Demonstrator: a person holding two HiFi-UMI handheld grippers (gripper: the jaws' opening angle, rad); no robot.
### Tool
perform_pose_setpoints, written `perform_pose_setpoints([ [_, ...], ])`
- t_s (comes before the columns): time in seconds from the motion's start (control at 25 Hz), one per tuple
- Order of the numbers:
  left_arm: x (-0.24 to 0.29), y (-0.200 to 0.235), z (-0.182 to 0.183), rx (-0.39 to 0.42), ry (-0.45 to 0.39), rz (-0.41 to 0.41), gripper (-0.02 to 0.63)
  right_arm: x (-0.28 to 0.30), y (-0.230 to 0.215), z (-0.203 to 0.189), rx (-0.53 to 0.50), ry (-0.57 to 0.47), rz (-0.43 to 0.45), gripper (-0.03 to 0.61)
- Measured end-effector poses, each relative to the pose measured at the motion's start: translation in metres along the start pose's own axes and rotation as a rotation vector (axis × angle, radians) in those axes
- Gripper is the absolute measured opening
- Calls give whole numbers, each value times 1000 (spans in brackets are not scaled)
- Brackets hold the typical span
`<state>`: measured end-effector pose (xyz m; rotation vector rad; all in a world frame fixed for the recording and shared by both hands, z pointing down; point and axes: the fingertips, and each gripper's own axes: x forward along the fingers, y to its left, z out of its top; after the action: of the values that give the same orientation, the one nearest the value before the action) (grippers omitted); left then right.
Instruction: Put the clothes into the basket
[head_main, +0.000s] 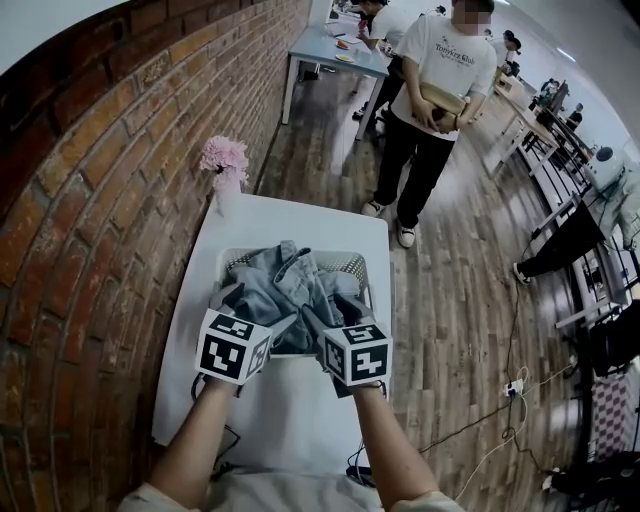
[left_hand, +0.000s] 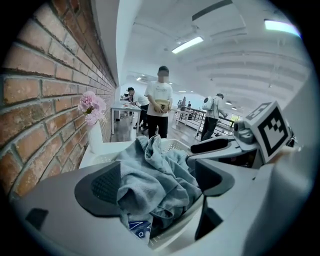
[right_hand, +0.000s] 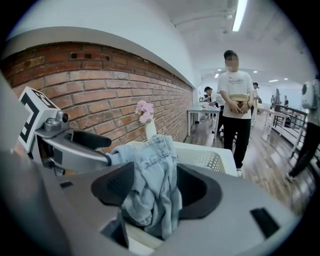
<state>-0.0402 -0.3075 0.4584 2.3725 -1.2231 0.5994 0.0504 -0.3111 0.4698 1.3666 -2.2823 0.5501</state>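
The left hand-held gripper (left_hand: 156, 187) is set wide, its jaws closed on a bulky bunch of the grey-blue garment (left_hand: 150, 160). The right hand-held gripper (right_hand: 150, 192) is set narrower and is clamped on an upright fold of the denim garment (right_hand: 150, 165). Both garments are heaped in the white basket (head_main: 352, 264) on the table (head_main: 300, 215), ahead of and below the jaws. The fabric is judged soft, light and limp, the denim stiffer and heavier. Thick folds or seams should be gripped, since single layers may slip.
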Motion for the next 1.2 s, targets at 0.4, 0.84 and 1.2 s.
perform_pose_setpoints([
  [0.4, -26, -16, 17, 11, -127, 17, 176, -24, 21, 21, -51, -113, -4, 98],
  [0.84, -80, -54, 41, 147, -296, 68, 9, -78, 64, 52, -182, -302, -20, 6],
  [1.2, -143, -88, 52, 162, -446, 81, 9, -149, 97, 66, -197, -456, -3, 6],
])
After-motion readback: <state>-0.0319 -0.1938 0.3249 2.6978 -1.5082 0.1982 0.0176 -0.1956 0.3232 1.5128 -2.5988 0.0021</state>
